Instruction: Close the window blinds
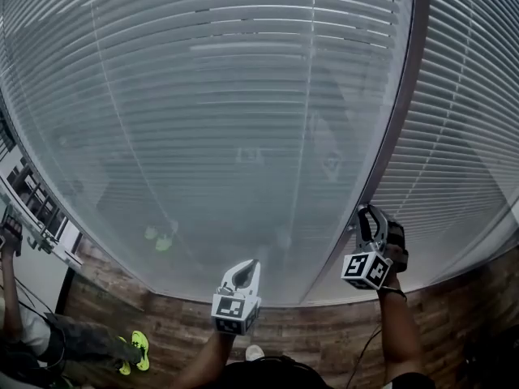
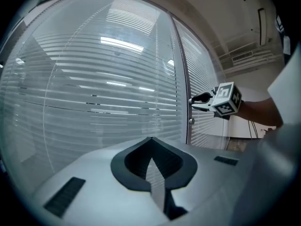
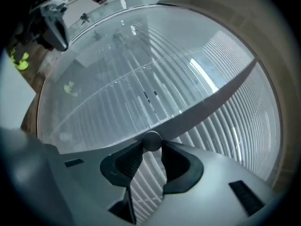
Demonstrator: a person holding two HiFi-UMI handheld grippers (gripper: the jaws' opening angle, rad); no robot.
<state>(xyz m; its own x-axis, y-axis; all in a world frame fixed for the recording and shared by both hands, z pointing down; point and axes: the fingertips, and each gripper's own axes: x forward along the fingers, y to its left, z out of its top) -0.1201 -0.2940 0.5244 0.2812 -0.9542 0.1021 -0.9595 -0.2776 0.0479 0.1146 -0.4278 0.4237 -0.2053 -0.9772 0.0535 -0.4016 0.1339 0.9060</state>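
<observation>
Grippers at 2 blind panels

We see 2 window blinds [image 1: 203, 136], left & right of 1 frame post [image 1: 401, 96], behind glass. Right gripper [image 3: 151, 145] pinches 1 round knob [image 3: 151, 138] on that post. Left gripper [image 2: 151, 139], near the left panel, has jaws together, nothing betw. them.

Neon-green shoe [image 1: 140, 344] on wood floor [image 1: 324, 328], lower left.

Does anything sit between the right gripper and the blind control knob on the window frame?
Nothing visible does. The right gripper is closed on the small round knob, with both pads touching it. The knob sits on the dark frame post that runs between the two panels of blinds.
</observation>
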